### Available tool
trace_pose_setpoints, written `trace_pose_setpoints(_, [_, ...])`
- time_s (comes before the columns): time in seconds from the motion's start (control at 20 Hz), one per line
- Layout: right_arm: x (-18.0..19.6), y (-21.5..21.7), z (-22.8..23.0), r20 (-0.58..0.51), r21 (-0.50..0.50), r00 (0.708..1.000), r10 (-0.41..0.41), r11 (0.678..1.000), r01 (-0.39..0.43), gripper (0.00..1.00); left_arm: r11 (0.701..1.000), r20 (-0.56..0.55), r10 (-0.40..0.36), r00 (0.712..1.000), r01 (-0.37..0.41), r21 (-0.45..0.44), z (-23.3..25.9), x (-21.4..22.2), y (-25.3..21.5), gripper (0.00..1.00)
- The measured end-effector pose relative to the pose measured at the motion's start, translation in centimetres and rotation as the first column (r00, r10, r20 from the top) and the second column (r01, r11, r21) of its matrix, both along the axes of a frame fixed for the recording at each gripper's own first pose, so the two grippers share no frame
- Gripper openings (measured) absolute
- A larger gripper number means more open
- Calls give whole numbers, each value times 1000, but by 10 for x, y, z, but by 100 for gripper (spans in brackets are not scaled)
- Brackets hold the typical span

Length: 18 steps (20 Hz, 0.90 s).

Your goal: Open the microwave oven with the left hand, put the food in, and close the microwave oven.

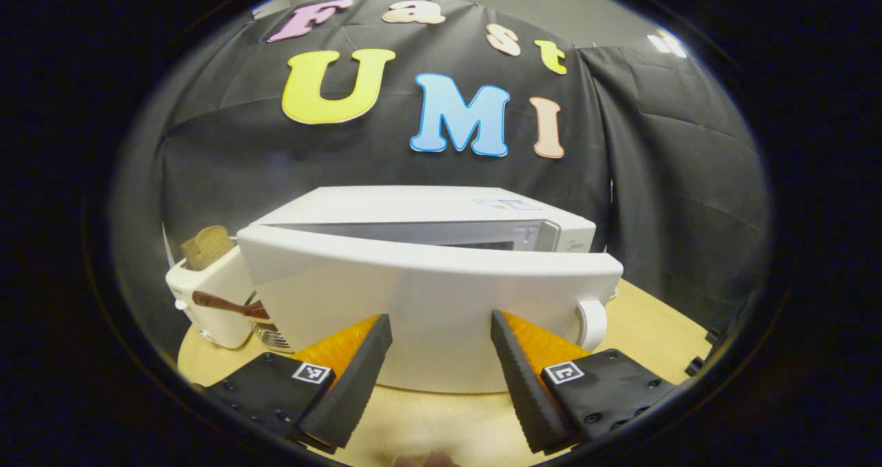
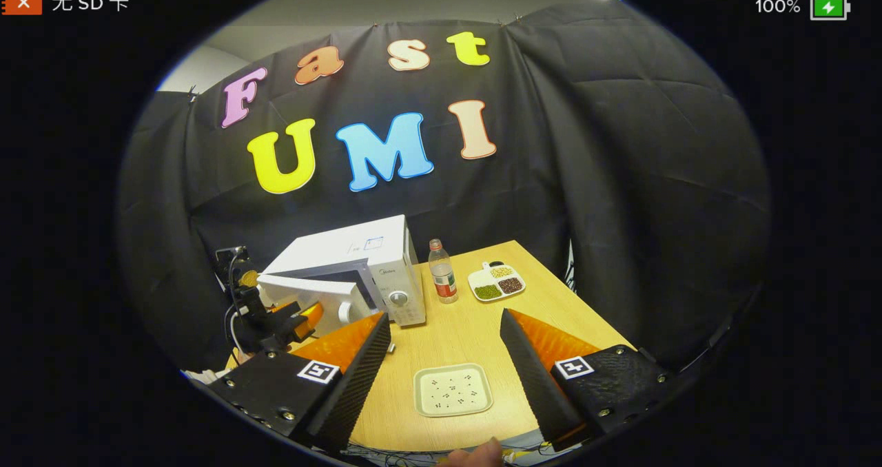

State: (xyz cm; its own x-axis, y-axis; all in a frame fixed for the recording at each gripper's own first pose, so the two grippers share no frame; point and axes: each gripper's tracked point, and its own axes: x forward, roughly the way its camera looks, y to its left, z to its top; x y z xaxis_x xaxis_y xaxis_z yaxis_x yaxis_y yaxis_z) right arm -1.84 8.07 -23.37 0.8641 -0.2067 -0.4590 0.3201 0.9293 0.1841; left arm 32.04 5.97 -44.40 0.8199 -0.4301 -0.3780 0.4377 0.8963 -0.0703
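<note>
Since the microwave door (image 1: 427, 302) is hanging only partly open, the left tongs (image 1: 441, 336), spread and gripping nothing, should be swinging it wider. Right tongs (image 2: 444, 346) are hovering released above the plate (image 2: 453, 389) on the desk (image 2: 551, 302).

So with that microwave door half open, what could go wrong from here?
1. The microwave door is only partly open; the plate might bump it going in.
2. The left gripper is open with the door's face between its fingers, so its hold could slip.
3. The water bottle stands right beside the microwave, where the right gripper may knock it over.
</note>
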Motion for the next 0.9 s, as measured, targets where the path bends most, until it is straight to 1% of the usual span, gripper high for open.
trace_pose_setpoints(0.15, [2,-7,-4,-8,3,1000,-17,1000,17,98,1000,9,5,1000,-5,11,-6,21,-10,93])
trace_pose_setpoints(0.2, [2,-8,-6,-12,7,1000,-23,1000,23,98,1000,11,9,1000,-9,14,-7,28,-13,95])
trace_pose_setpoints(0.25, [2,-9,-7,-13,8,1000,-28,1000,28,98,1000,13,14,1000,-14,17,-7,35,-16,93])
trace_pose_setpoints(0.3, [3,-11,-7,-15,6,999,-32,999,32,98,999,3,39,999,-39,27,-11,38,-12,93])
trace_pose_setpoints(0.35, [3,-12,-7,-17,4,999,-32,999,32,98,999,17,38,999,-39,11,-9,38,-14,95])
trace_pose_setpoints(0.45, [6,-11,-9,-19,7,999,-29,1000,29,98,999,29,34,999,-35,31,-9,36,-15,95])
trace_pose_setpoints(0.6, [8,-7,-10,-19,8,1000,-22,1000,22,98,997,23,49,999,-50,60,-10,37,-14,94])
trace_pose_setpoints(0.7, [7,-5,-7,-14,-8,1000,-14,1000,14,98,996,25,52,998,-54,73,-10,38,-14,94])
trace_pose_setpoints(0.9, [0,-2,2,-3,-20,1000,-27,999,27,98,987,9,112,994,-112,116,-11,41,-15,94])
